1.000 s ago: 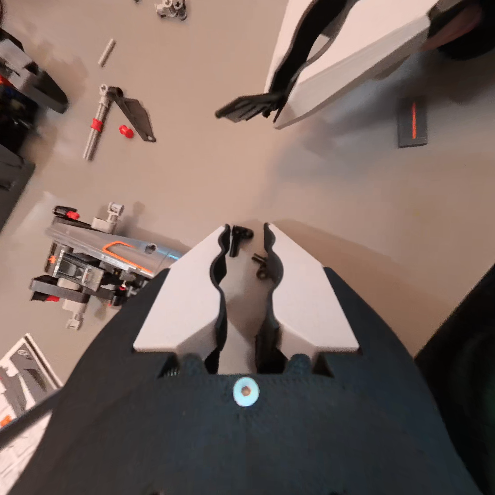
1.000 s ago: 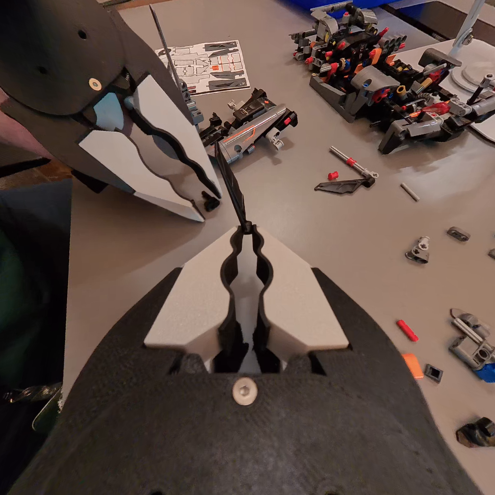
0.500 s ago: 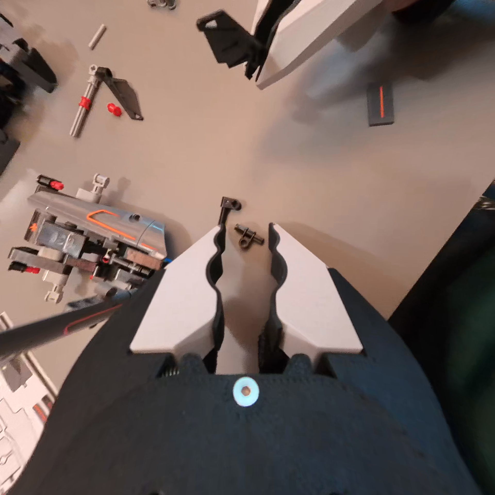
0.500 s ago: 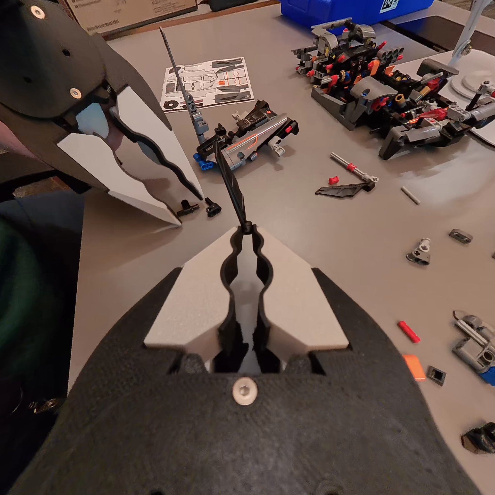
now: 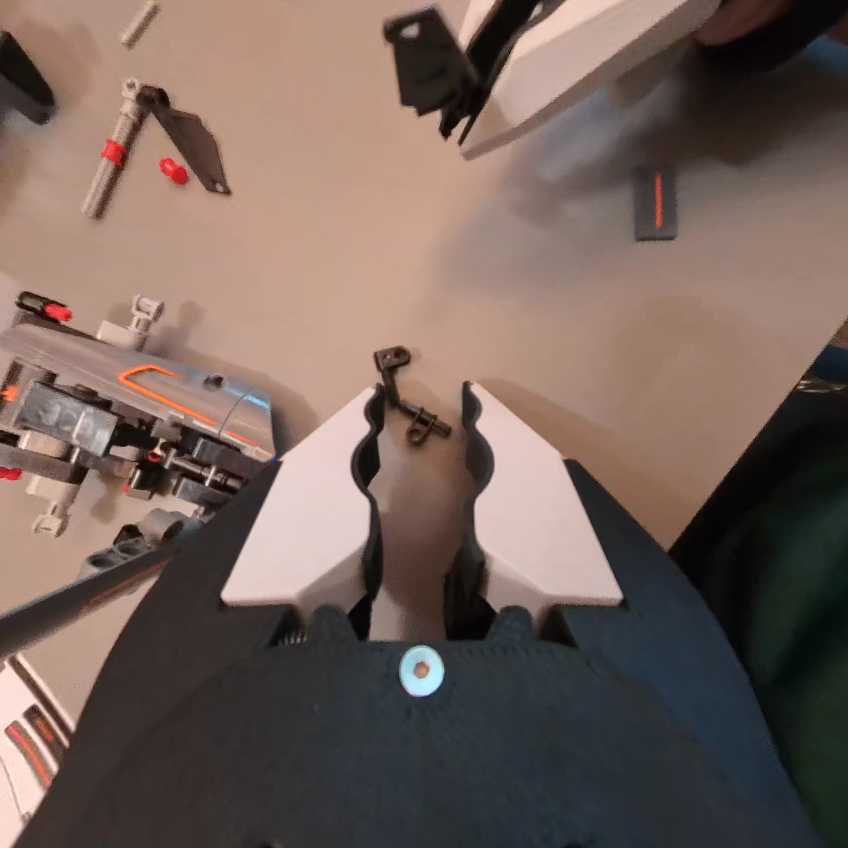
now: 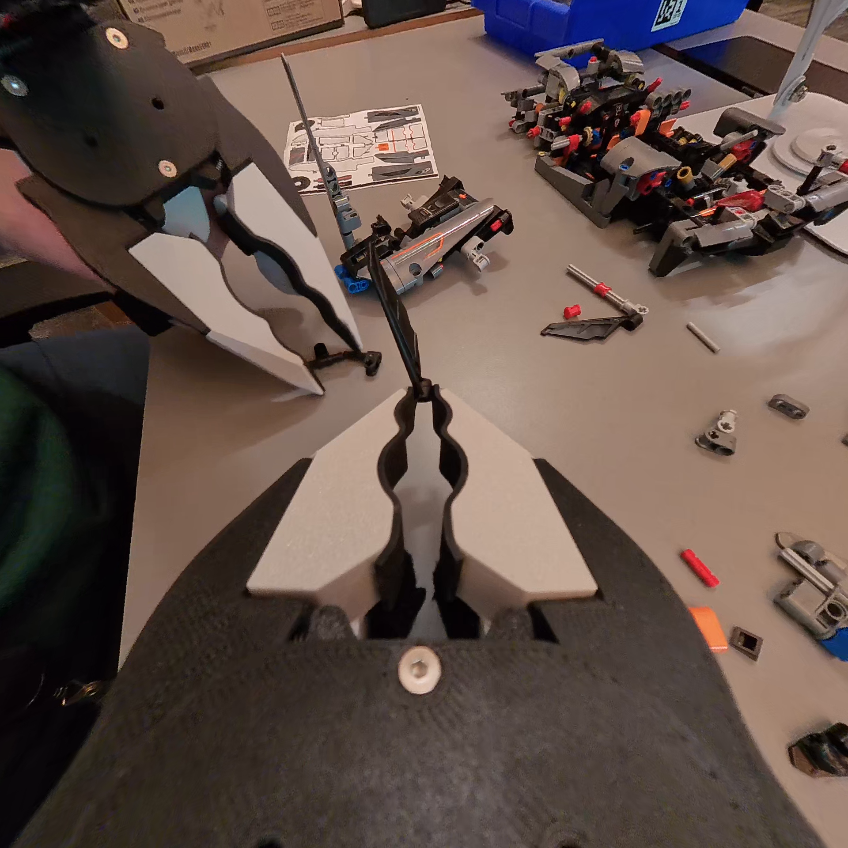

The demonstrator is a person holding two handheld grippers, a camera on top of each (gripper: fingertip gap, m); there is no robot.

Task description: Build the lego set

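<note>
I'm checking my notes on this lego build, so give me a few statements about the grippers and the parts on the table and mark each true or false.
1. The right gripper is shut on a thin black panel. True.
2. The left gripper is clamped on a red pin. False: it is open, around two small black connectors lying on the table.
3. The sticker sheet lies beyond the grey sub-assembly. True.
4. The big chassis hangs from the left gripper. False: it sits on the table.
</note>
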